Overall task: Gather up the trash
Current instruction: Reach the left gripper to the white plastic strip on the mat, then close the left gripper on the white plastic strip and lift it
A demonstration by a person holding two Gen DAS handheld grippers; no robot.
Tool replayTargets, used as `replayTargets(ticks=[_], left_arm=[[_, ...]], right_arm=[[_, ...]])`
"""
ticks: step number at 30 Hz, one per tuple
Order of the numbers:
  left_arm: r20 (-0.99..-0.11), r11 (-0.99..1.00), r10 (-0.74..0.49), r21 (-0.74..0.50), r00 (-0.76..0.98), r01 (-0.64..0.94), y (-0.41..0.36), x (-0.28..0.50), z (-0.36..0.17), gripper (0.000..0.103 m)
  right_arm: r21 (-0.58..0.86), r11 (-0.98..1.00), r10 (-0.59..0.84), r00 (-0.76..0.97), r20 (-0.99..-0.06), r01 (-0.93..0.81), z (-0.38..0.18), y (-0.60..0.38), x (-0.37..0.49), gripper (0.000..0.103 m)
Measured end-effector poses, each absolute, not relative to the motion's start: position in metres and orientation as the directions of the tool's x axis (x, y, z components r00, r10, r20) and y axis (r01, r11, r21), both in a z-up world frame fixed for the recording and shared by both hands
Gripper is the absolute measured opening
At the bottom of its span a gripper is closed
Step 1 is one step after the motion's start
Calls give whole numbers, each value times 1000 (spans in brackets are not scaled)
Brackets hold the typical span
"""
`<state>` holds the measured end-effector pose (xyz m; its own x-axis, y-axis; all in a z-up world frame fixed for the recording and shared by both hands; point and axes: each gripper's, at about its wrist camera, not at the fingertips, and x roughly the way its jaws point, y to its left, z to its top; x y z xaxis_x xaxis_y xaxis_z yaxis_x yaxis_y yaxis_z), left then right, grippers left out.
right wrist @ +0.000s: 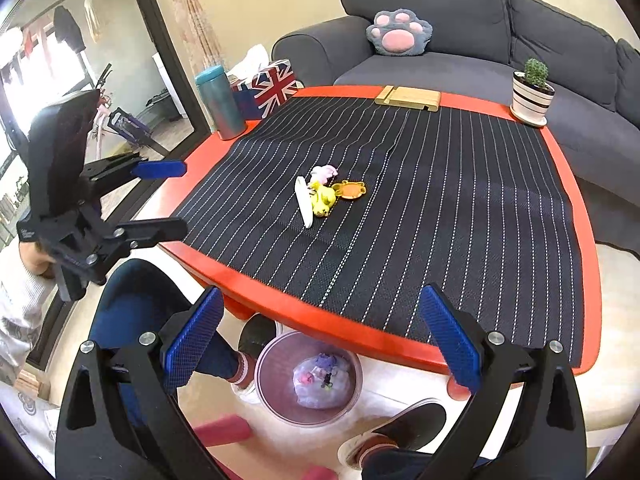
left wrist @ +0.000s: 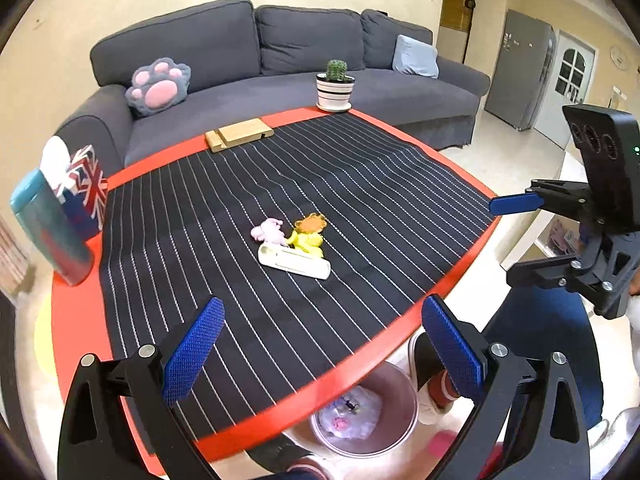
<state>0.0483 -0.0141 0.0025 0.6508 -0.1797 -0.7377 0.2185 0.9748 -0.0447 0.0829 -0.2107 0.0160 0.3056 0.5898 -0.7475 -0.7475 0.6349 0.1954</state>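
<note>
A small trash bin [left wrist: 394,436] [right wrist: 276,396] stands on the floor by the table's near edge, with a crumpled plastic bag [left wrist: 348,414] [right wrist: 320,382] inside. On the striped cloth lie a white case [left wrist: 294,262] [right wrist: 303,200], a yellow toy [left wrist: 306,240] [right wrist: 322,200], a pink toy [left wrist: 268,230] [right wrist: 325,172] and an orange piece [left wrist: 311,222] [right wrist: 350,190]. My left gripper [left wrist: 324,352] is open and empty over the table's near edge, above the bin. My right gripper [right wrist: 320,348] is open and empty above the bin. Each shows in the other's view, the right gripper [left wrist: 516,204] and the left gripper [right wrist: 160,170].
A red table [left wrist: 80,320] [right wrist: 588,280] carries a striped cloth [left wrist: 320,184] [right wrist: 440,200]. At its far side stand a potted cactus [left wrist: 335,86] [right wrist: 532,92], a wooden stand [left wrist: 240,134] [right wrist: 408,98], a flag tissue box [left wrist: 86,192] [right wrist: 266,86] and a teal bottle [left wrist: 52,228] [right wrist: 220,98]. A grey sofa [left wrist: 280,60] [right wrist: 560,40] lies behind. The person's legs and feet [right wrist: 256,336] are beside the bin.
</note>
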Motion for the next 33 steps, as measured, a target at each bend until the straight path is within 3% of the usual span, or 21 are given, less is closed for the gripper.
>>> replayTargets(ticks=[33], left_arm=[[-860, 907, -190, 31, 474, 420, -23, 158, -73, 95]], right_arm=[[215, 664, 553, 276, -786, -716, -4, -207, 125, 97]])
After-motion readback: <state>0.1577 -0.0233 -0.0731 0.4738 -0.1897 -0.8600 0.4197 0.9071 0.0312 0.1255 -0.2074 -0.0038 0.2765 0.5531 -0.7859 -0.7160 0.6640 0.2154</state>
